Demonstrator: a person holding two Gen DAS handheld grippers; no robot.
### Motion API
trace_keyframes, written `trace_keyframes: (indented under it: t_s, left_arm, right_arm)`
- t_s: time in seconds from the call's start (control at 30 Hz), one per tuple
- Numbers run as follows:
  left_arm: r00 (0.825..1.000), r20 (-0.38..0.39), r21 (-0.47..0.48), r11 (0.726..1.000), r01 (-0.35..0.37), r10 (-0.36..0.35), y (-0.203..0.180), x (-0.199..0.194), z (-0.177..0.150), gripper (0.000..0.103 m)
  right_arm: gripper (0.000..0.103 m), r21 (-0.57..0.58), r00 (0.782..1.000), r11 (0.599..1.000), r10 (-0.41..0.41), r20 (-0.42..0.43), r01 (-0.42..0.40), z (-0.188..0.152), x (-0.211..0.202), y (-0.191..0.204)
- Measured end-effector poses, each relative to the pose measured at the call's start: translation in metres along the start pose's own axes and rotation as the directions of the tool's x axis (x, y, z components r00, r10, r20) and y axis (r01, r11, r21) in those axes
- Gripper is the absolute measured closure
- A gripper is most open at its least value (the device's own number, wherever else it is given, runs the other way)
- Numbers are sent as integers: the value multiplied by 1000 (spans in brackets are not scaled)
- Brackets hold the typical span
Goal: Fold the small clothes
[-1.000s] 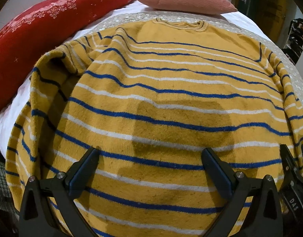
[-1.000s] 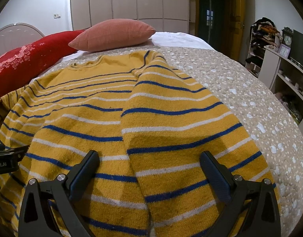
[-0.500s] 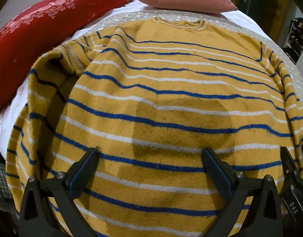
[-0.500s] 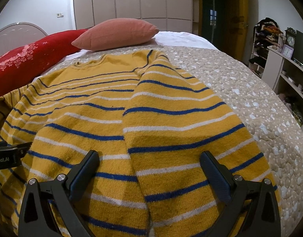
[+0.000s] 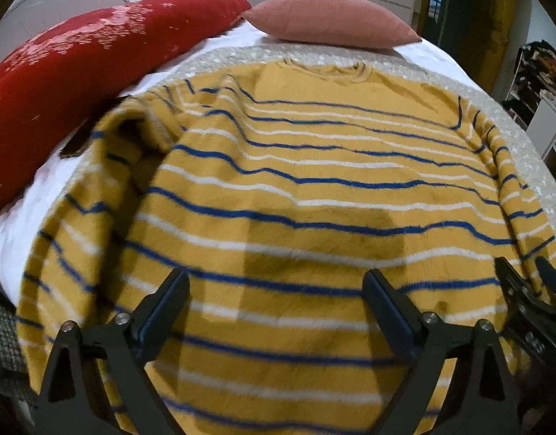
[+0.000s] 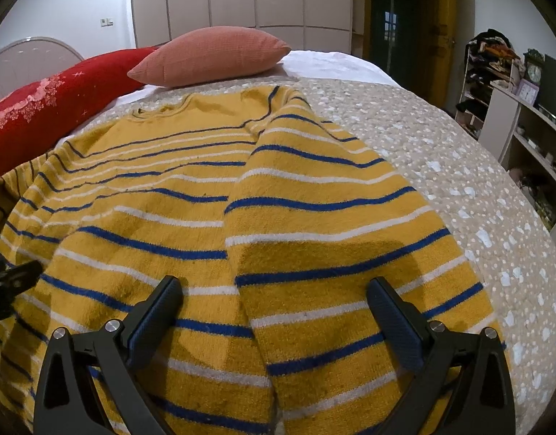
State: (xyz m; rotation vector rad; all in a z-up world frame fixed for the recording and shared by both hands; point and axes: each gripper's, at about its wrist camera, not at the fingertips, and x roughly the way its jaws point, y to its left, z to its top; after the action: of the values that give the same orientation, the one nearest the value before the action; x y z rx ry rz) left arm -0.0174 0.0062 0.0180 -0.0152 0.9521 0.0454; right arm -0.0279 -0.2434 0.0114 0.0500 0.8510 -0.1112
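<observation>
Now both grippers hover spread wide and empty over the near hem: left gripper [image 5: 276, 304], right gripper [image 6: 274, 308]. One striped sweater [image 6: 212, 217] lies flat on the bed [image 6: 441, 166], its right sleeve [image 6: 328, 217] folded inward. Pinching one layer could drag that sleeve loose; beyond lie one pink pillow [image 6: 212, 59], one red cushion [image 5: 85, 69].

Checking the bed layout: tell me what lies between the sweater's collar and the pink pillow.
Only a bare strip of the speckled bedspread separates the sweater collar from the pink pillow; it shows in both wrist views.
</observation>
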Motion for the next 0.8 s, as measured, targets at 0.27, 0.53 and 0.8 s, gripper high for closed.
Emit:
trace_keyframes:
  t_s: [0.27, 0.53, 0.8]
  left_arm:
    - [998, 50, -140, 990, 33, -26, 44, -34, -2, 7]
    - [991, 128, -154, 986, 67, -47, 50, -58, 3, 7]
    - [985, 167, -72, 996, 50, -38, 30, -72, 0, 7]
  right_arm:
    - [0, -7, 998, 1000, -21, -58, 21, 5, 1, 2]
    - [0, -51, 988, 996, -83, -127, 77, 10, 7, 9]
    - [0, -48, 991, 999, -12, -133, 6, 9, 9, 0]
